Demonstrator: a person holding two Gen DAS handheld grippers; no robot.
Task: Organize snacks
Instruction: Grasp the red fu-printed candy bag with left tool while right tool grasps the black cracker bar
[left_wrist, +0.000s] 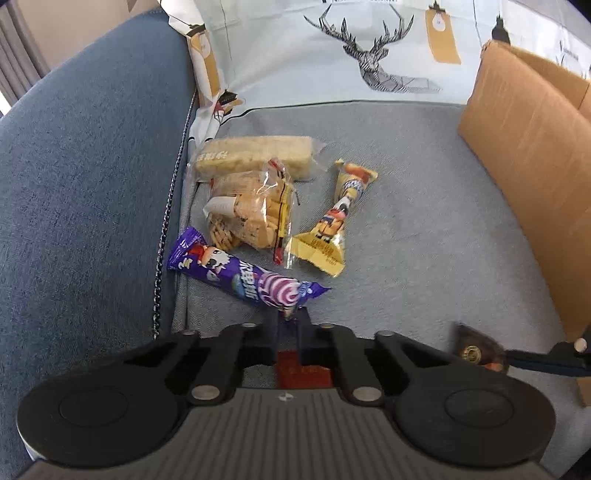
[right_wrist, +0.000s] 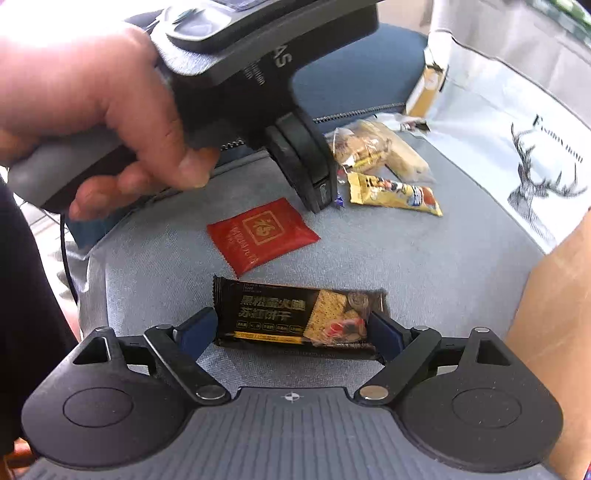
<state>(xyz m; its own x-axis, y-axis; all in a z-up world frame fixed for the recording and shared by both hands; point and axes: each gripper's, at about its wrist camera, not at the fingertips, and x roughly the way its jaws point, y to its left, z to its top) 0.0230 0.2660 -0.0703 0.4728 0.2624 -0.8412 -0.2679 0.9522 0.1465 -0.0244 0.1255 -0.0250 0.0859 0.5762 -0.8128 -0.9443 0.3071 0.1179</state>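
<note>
We are finding the left tongs (left_wrist: 290, 316) closed on the purple foil lollipop packet's (left_wrist: 236, 275) crimped end, risking slippage; the right tongs (right_wrist: 291, 328) are standing open astride the black cracker packet (right_wrist: 299, 317).

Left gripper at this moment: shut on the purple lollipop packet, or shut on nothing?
Shut on it. In the left wrist view the left gripper has its fingers together, pinching the near end of the purple lollipop packet.

The left black two-finger tool (left_wrist: 290, 319) is pitched steeply downward, its jaws brought fully together. It is gripped by a bare hand (right_wrist: 99, 122) seen at ten o'clock from the right wrist. The right black two-finger tool (right_wrist: 295, 332) is held wide apart, also angled downward.
</note>
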